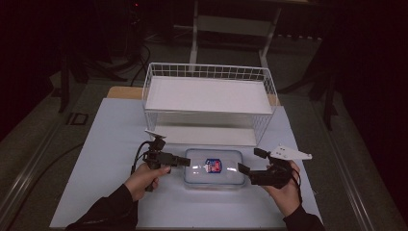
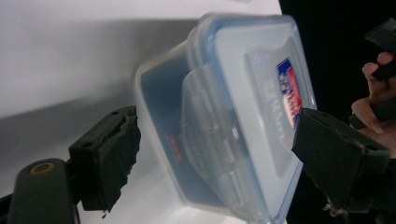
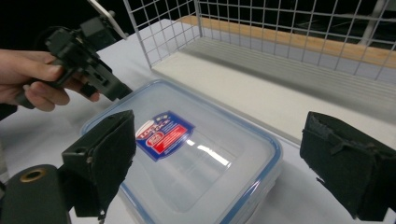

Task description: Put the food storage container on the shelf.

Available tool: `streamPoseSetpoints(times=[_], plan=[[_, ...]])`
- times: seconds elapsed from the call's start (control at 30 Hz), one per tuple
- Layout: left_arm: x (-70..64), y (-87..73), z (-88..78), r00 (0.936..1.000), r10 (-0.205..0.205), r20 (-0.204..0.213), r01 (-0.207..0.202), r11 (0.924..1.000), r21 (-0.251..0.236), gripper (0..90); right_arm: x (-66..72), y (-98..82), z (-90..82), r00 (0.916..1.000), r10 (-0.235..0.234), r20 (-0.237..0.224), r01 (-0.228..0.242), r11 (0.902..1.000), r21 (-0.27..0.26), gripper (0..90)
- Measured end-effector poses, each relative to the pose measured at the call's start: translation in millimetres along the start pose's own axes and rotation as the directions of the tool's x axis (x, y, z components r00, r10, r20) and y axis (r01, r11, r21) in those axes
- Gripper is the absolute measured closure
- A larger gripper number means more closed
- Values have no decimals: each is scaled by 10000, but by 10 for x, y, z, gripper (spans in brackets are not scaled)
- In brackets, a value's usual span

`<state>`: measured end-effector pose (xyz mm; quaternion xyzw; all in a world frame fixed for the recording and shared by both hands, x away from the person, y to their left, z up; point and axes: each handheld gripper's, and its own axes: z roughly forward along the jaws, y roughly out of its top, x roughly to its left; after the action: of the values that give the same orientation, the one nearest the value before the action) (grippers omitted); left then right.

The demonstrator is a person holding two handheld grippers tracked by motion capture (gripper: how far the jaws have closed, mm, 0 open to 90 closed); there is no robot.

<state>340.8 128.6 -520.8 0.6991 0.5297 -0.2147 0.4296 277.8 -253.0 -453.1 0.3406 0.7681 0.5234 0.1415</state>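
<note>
Item 1, left gripper [image 1: 186, 161]: held in the person's left hand [image 1: 144, 177], jaws spread wide around the near-left end of the container, one pad below toward the table, one above the lid; whether either pad touches cannot be told

Item 2, right gripper [image 1: 248, 162]: held in the right hand [image 1: 284, 190], jaws wide apart, holding nothing, poised at the container's right end with a gap between

Item 3, clear plastic food container [image 1: 214, 168]: rectangular, blue-edged snap lid with a red-and-blue label [image 1: 213, 165], lying flat on the white table [image 1: 110, 139] between the two grippers, just in front of the basket. Judged light and apparently empty, stiff-walled, smooth and likely slippery under hard pads; not fragile. Best taken at the short ends, across lid rim and base, or by the two grippers pressing inward together

Item 4, white wire basket [image 1: 209, 72]: beyond the container, solid white shelf inside, a wooden strip [image 1: 124, 92] behind it

View notes: the left gripper view gives the container's side wall [image 2: 163, 116], its folded latch flap [image 2: 205, 121] and a dark interior, which the high view flattens out. The right gripper view gives the lid's glossy top [image 3: 196, 158], the basket's mesh [image 3: 261, 28] and the other gripper [image 3: 88, 60] beyond. The high view alone lays out both hands, container and basket together
</note>
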Motion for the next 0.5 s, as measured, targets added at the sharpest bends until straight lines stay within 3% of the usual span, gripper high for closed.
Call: streamPoseSetpoints(times=[0.07, 0.2, 0.23, 0.3, 0.33, 0.5], plan=[[57, -18, 32, 9993, -353, 117, 350, 9992, 187, 180, -6, -7, -5, 9999, 90, -109, -89, 9999, 76, 104], [74, -27, 52, 9986, -467, 243, 460, 9985, 307, 236, -16, -23, -10, 9997, 153, -179, -149, 9996, 242, 103], [104, -31, 64, 9962, -598, 633, 561, 9967, 583, 326, -24, -41, -9, 9995, 162, -262, -153, 9993, 349, 104], [108, -30, 60, 9917, -607, 1135, 543, 9968, 589, 412, -37, -61, -5, 9992, 263, -293, -249, 9985, 496, 104], [108, -30, 60, 9917, -607, 1135, 543, 9968, 589, 472, -49, -72, -2, 9987, 350, -368, -329, 9979, 560, 104], [92, -41, 40, 9939, -354, 1049, 308, 9985, 450, 489, -111, -132, 7, 9950, 942, -332, -911, 9922, 852, 129]])
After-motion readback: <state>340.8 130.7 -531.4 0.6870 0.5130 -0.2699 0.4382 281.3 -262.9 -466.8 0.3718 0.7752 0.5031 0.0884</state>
